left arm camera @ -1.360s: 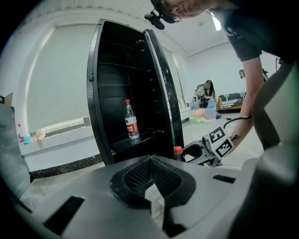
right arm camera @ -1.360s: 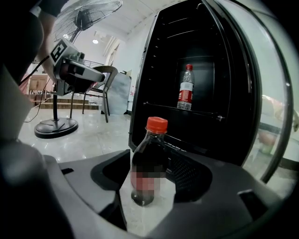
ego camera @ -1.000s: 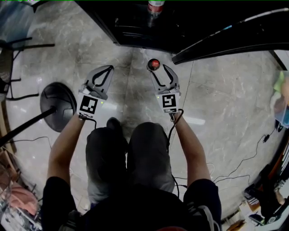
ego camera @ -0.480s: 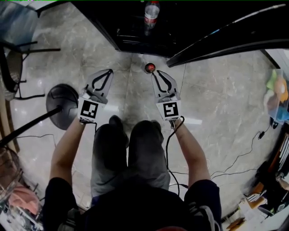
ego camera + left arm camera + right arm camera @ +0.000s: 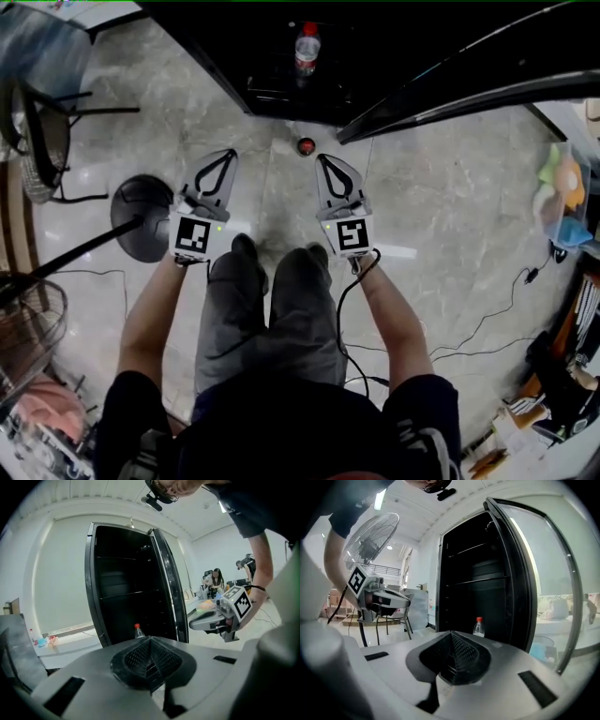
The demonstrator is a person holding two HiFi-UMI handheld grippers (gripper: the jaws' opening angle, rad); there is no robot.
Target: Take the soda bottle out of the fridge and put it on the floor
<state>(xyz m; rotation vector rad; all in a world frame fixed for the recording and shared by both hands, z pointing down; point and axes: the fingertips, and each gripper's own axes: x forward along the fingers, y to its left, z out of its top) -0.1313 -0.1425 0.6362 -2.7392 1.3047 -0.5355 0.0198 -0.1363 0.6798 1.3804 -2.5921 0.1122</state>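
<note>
Grey marble floor [image 5: 450, 206] in the head view carried the red-capped soda bottle [image 5: 306, 146], upright just in front of the open fridge [image 5: 272, 89]; a second bottle [image 5: 307, 47] stood inside that fridge, and the left tongs [image 5: 228, 154] and right tongs [image 5: 322, 159] hung clear of the soda bottle. In the left gripper view the left tongs [image 5: 150, 639] were clenched on nothing, facing the fridge [image 5: 122, 583]. In the right gripper view the right tongs [image 5: 451, 634], having just been closing, were clenched empty before the fridge [image 5: 473, 573].

1. The right gripper [image 5: 450, 634] is holding its jaws pressed together, with nothing between them.
2. A red-capped bottle [image 5: 478, 627] is standing upright against the dark inside of the open fridge [image 5: 471, 573].
3. The left gripper [image 5: 407, 603] is hovering at the left, with a fan [image 5: 370, 534] standing behind it.
</note>
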